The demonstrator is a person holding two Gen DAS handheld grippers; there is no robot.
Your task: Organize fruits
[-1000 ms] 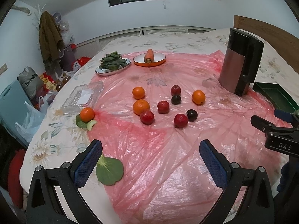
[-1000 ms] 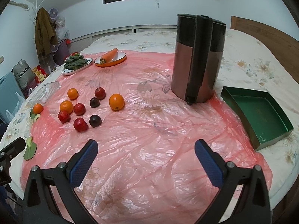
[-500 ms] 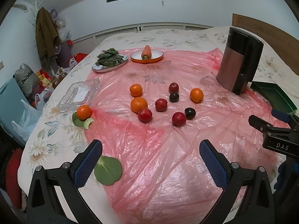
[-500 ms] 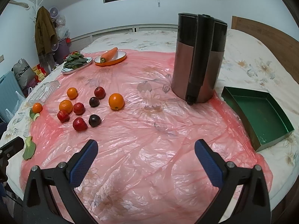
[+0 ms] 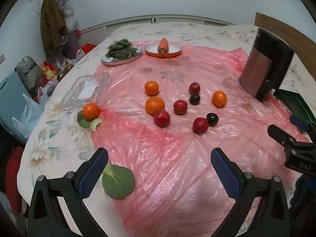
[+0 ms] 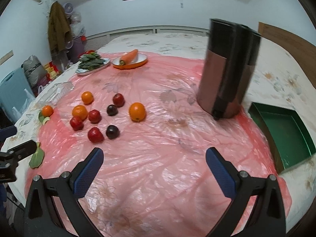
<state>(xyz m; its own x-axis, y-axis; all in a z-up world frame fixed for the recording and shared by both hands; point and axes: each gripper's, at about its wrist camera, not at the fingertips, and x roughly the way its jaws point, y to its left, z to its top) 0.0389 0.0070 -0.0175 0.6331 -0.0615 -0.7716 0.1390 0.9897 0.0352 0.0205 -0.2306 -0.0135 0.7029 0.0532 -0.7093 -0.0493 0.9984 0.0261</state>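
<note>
Your left gripper (image 5: 159, 165) and right gripper (image 6: 154, 163) both hover with jaws wide, holding nothing. The fruits (image 5: 179, 107) lie loose mid-sheet on the pink plastic sheet (image 5: 167, 148); one orange (image 5: 90, 111) sits apart by the clear tray (image 5: 86, 87).

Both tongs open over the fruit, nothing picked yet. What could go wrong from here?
1. The fruit sits on a wrinkled pink plastic sheet; round pieces like the lone orange may roll when nudged.
2. A red fruit touches a dark plum, so closing on one may knock the other.
3. The tall dark appliance stands between the fruit and the green tray; a carry by the right tongs might clip it.
</note>
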